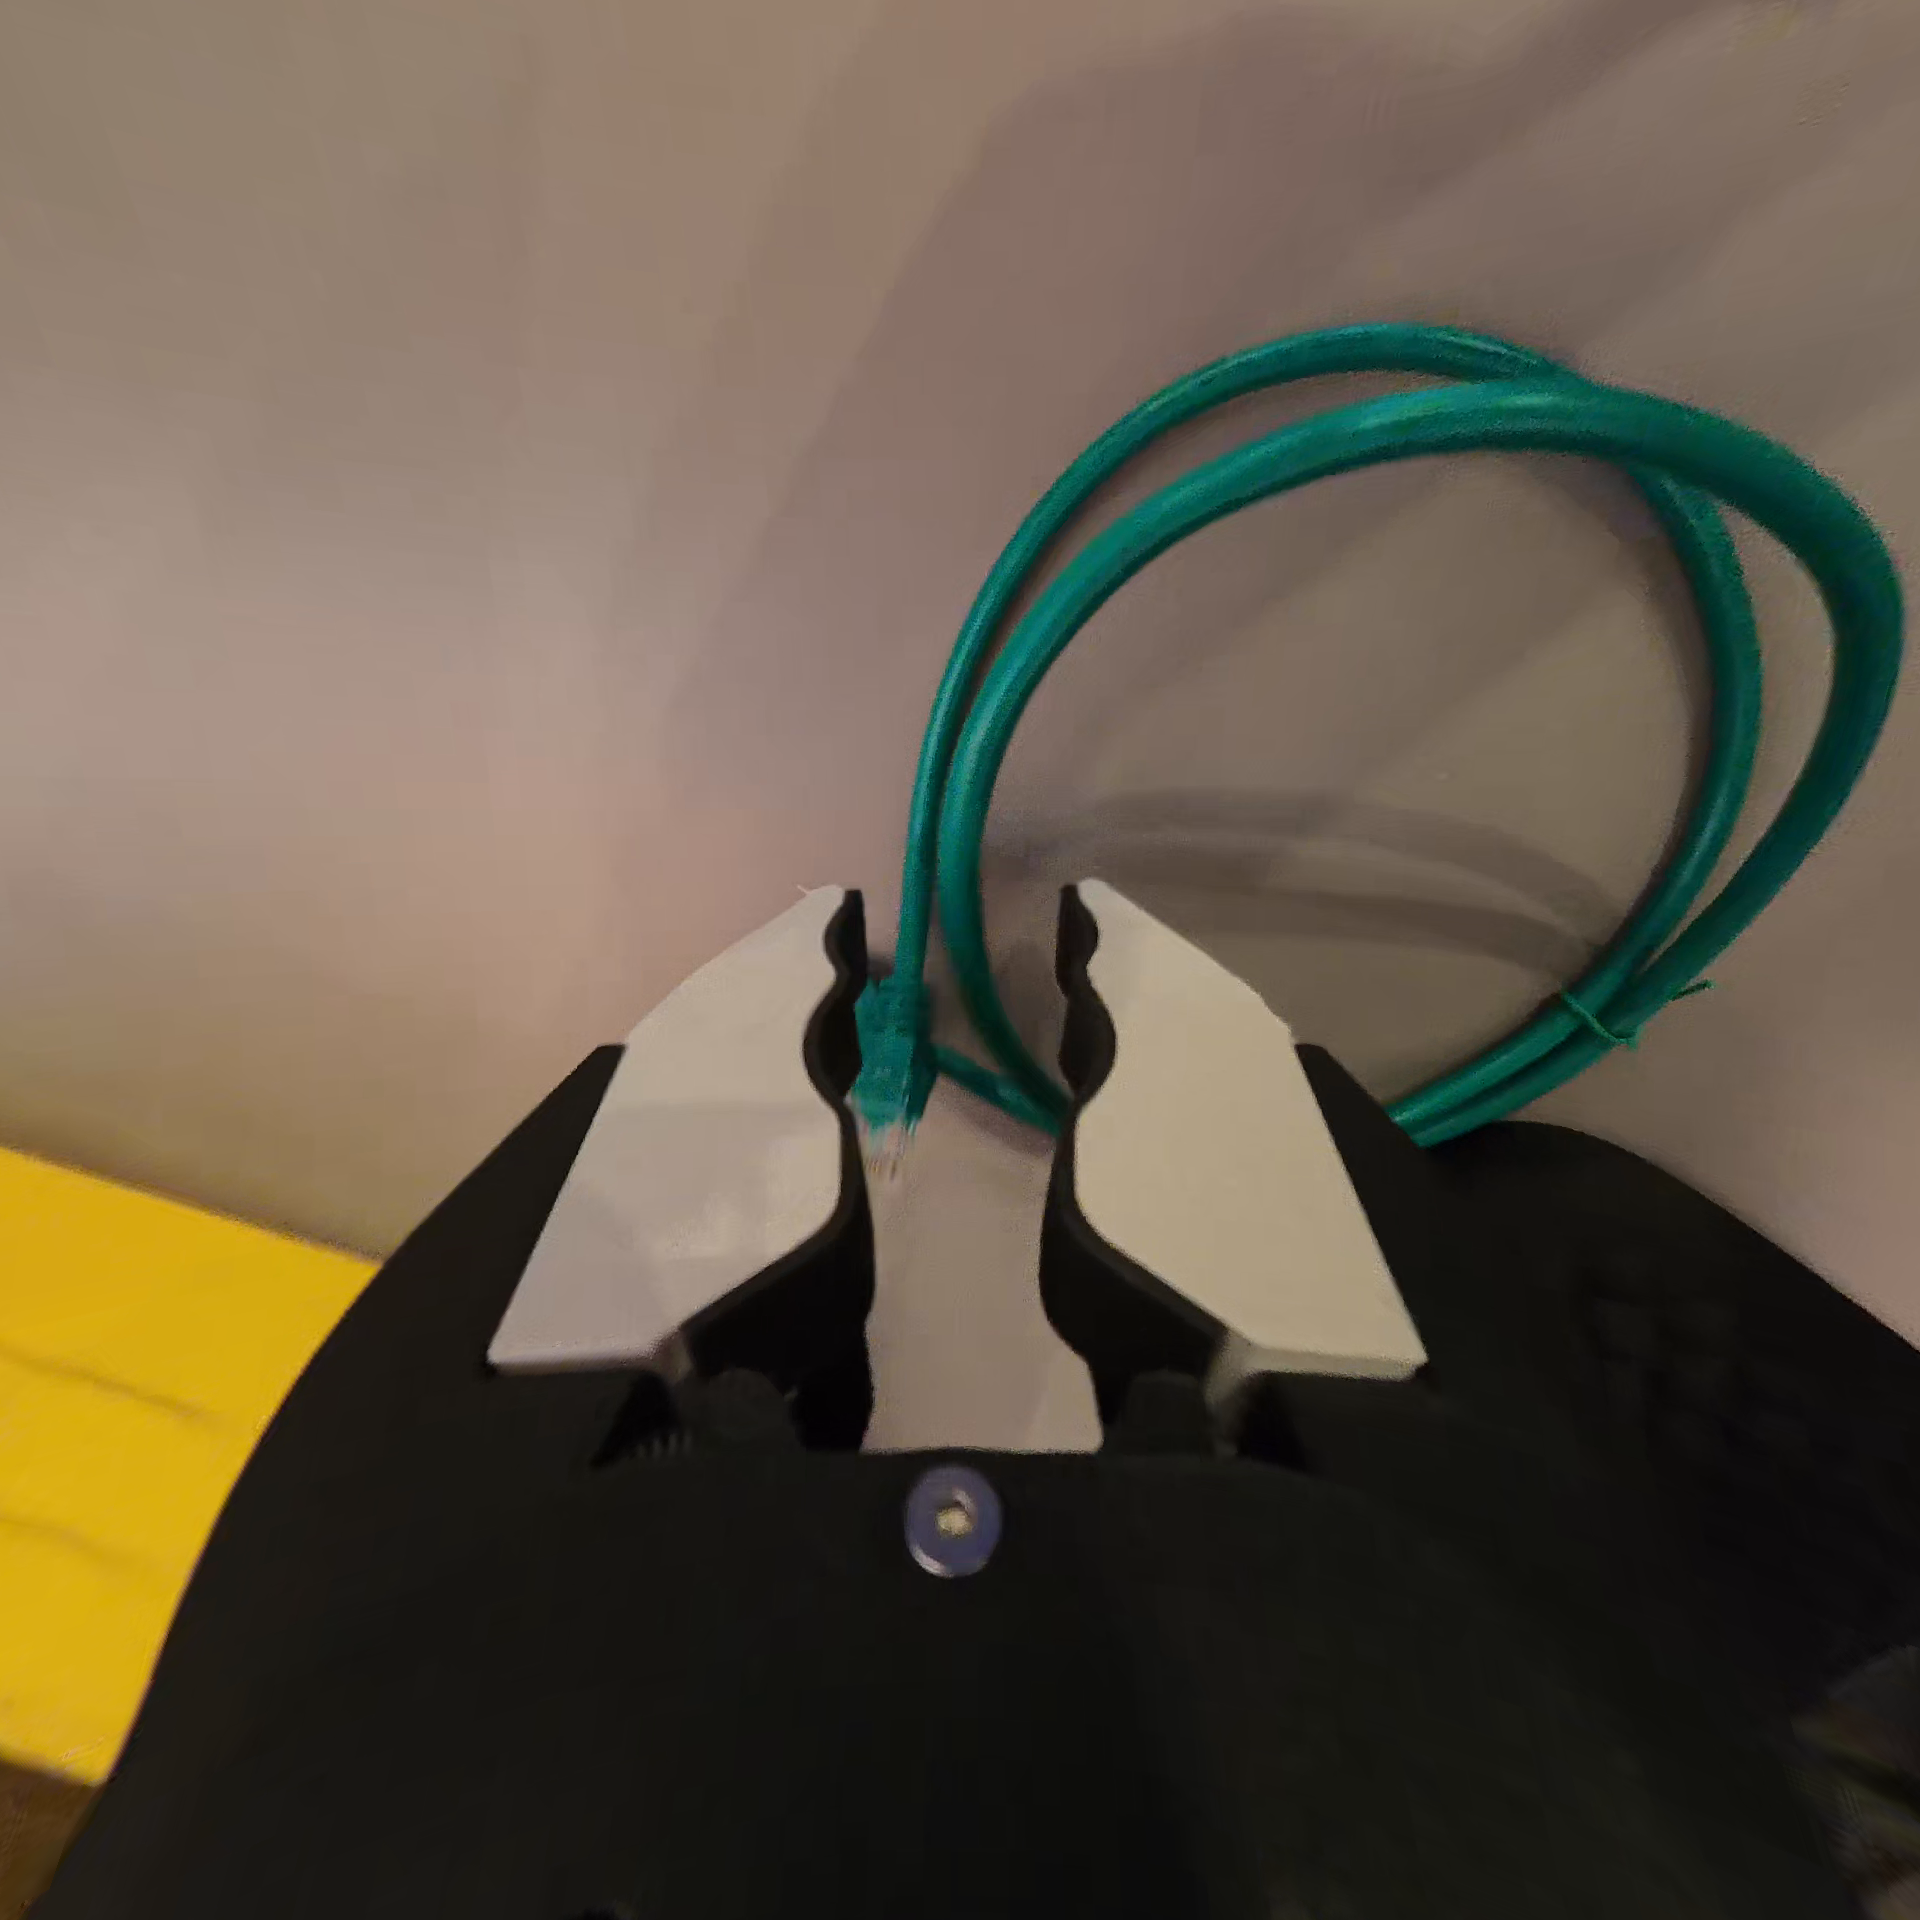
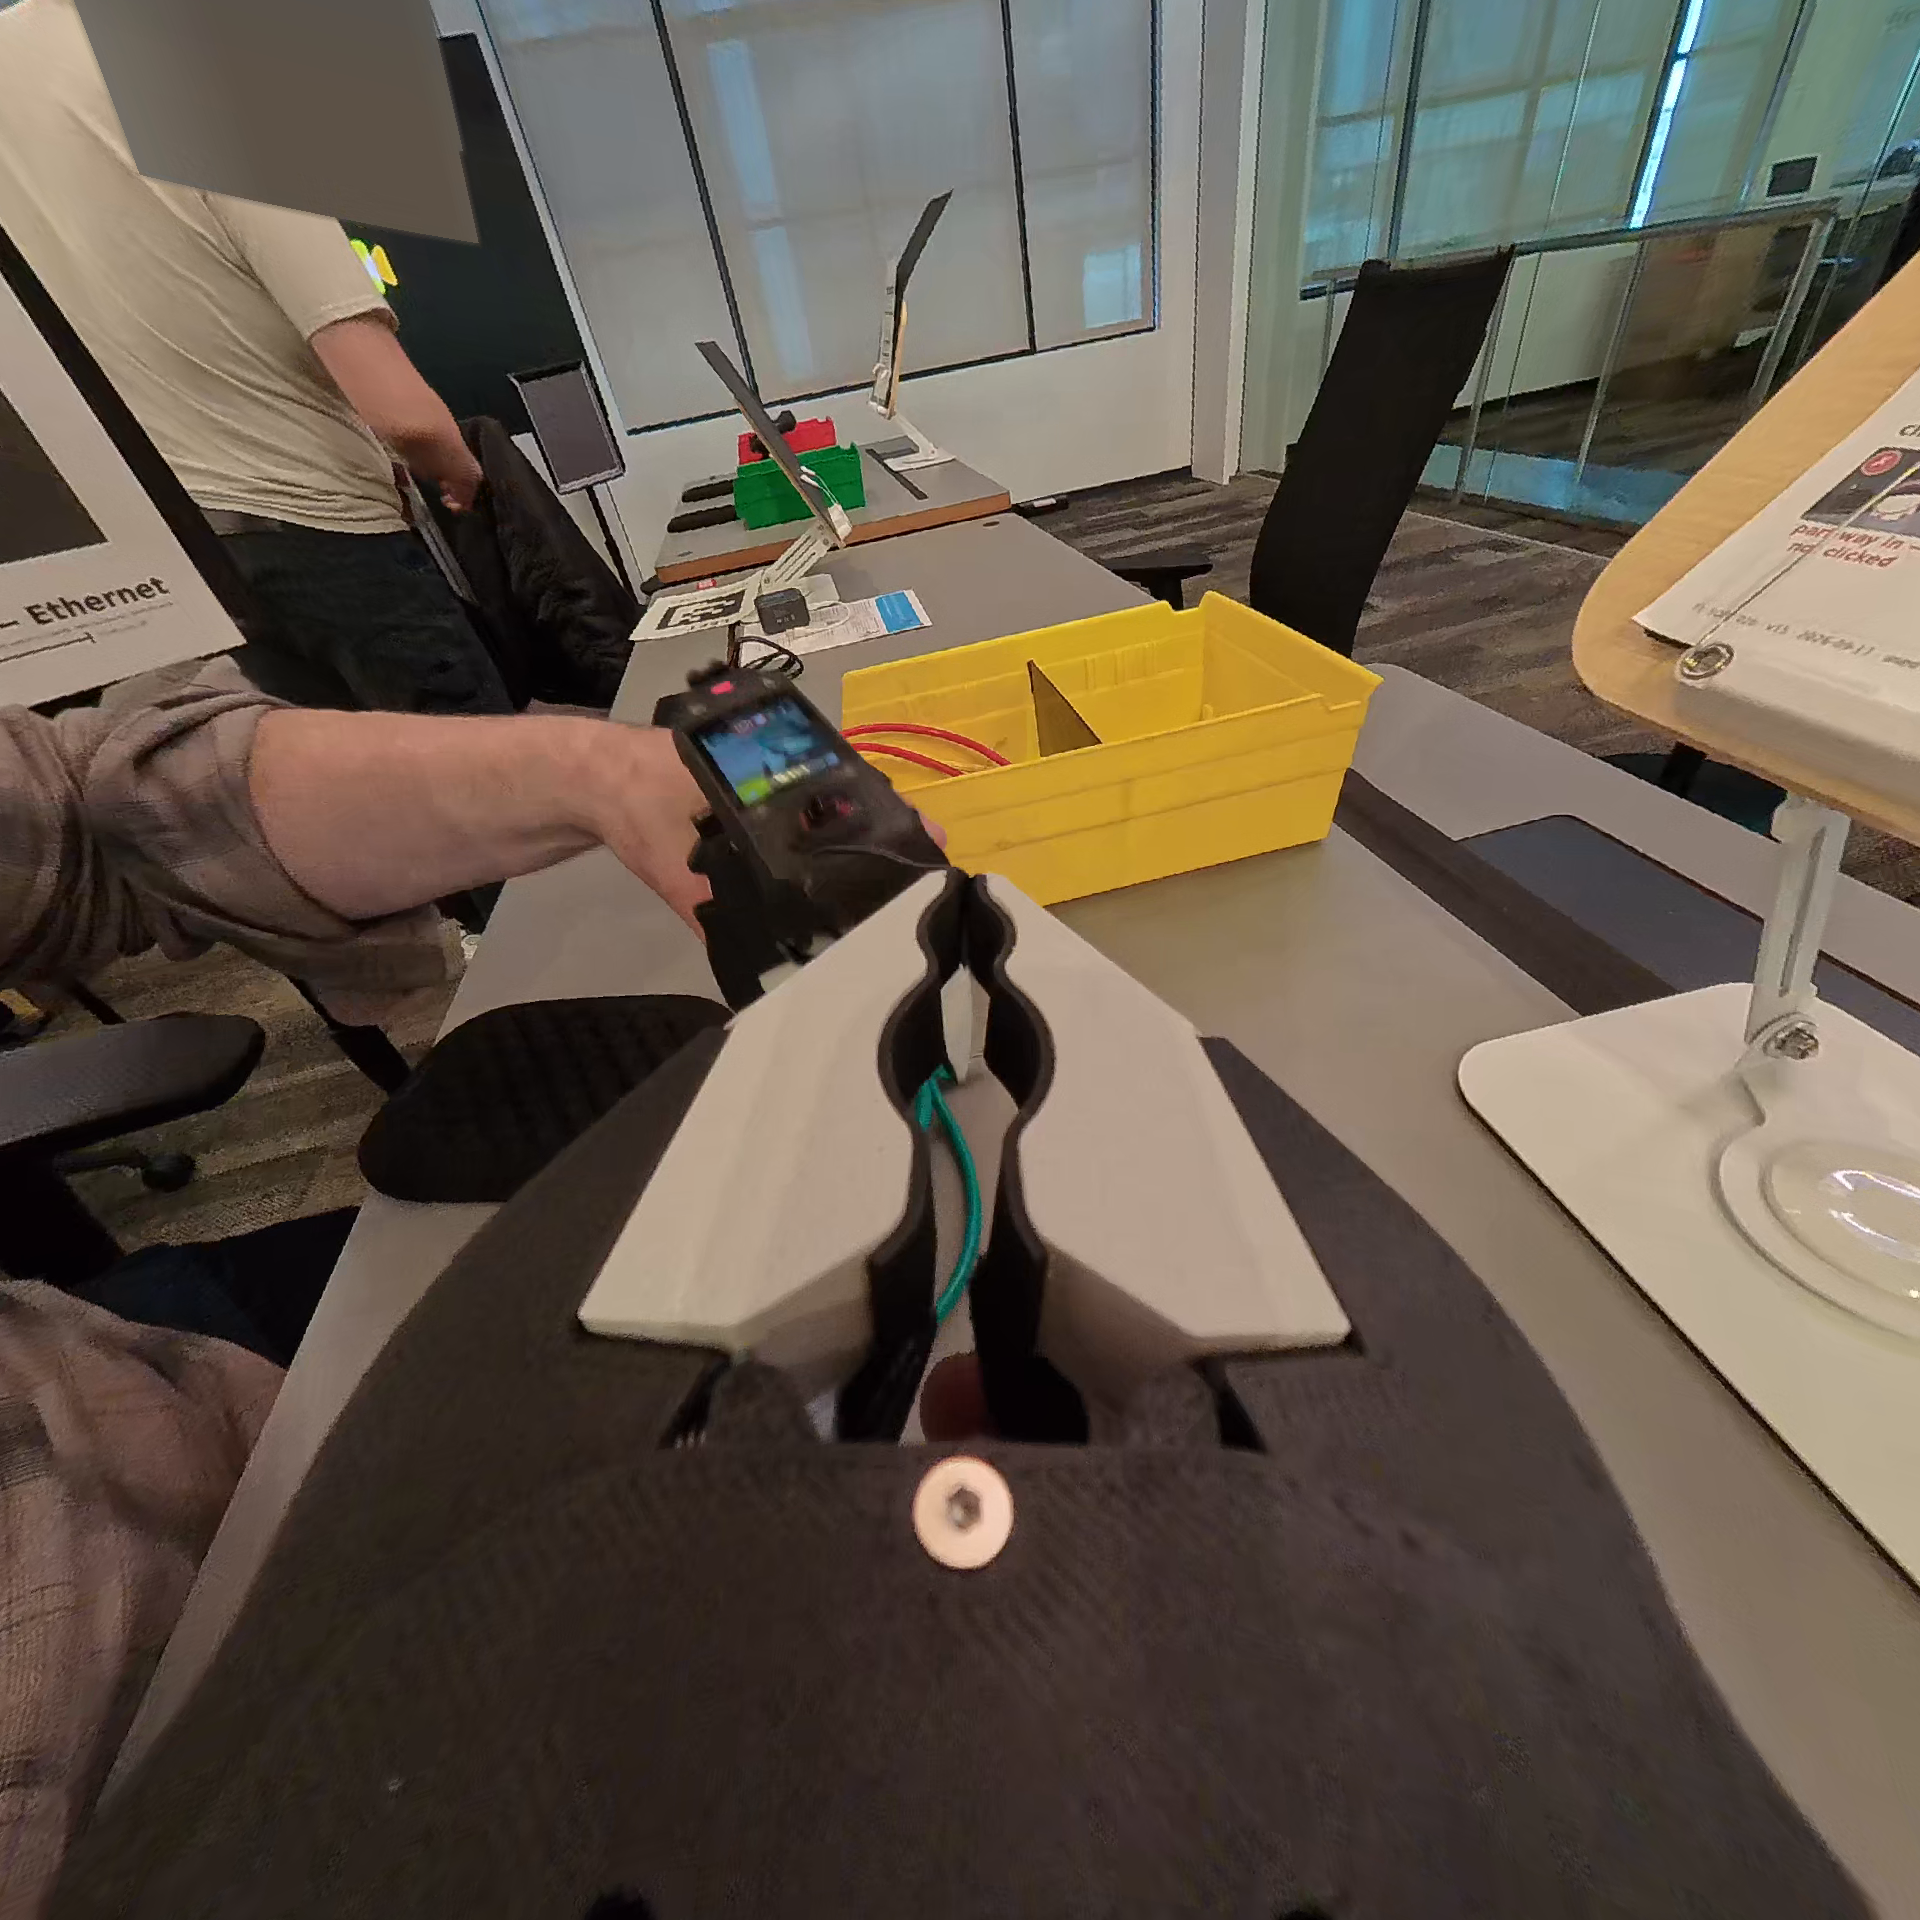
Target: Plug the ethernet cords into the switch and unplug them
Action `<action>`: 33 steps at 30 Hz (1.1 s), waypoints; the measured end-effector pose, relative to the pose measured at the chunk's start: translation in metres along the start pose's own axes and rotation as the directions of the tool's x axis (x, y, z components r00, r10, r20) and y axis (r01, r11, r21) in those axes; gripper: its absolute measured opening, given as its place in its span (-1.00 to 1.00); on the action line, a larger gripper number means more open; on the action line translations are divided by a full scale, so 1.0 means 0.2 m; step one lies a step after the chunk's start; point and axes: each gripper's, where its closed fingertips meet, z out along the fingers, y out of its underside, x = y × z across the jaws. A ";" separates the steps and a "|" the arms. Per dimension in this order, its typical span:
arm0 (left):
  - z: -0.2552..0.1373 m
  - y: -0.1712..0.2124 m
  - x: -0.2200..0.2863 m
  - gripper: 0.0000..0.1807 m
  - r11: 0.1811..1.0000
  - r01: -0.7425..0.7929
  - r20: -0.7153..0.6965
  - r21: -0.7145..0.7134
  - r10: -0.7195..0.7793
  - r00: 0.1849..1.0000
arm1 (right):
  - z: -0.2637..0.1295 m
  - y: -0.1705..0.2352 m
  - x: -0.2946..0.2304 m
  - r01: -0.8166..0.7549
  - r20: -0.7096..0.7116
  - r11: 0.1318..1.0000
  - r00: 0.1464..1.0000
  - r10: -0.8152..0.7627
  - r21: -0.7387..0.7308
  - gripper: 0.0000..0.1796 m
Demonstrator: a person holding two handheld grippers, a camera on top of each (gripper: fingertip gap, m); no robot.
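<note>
The gray table (image 2: 1299, 966) holds a yellow bin (image 2: 1143, 790) at 12 o'clock from the right gripper (image 2: 961, 894), whose fingers are squeezed together near a white thing. The left gripper (image 1: 961, 904) has its fingers apart, and the green cord (image 1: 1403, 436) loops at 1 o'clock, its plug (image 1: 888, 1049) touching the left finger.

Right gripper (image 2: 961, 914) seemingly pinches green cord (image 2: 961, 1184).

Cords (image 2: 920, 743) in bin (image 2: 1143, 821) on table (image 2: 1299, 956)
</note>
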 end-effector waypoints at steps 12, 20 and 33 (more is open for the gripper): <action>-0.17 0.16 0.05 -0.31 0.940 0.286 0.473 0.186 -0.341 0.813 | -0.03 0.00 0.00 0.023 0.007 1.000 1.000 -0.023 0.014 -1.00; 0.00 0.24 0.09 -0.47 0.810 0.558 0.281 0.181 -0.586 0.760 | -0.05 0.02 -0.02 0.020 0.017 1.000 1.000 -0.021 0.014 -1.00; 0.03 0.05 0.07 -0.94 0.974 0.214 0.173 0.070 -0.223 0.959 | -0.08 0.00 -0.03 0.021 0.033 0.999 0.999 -0.022 0.032 -1.00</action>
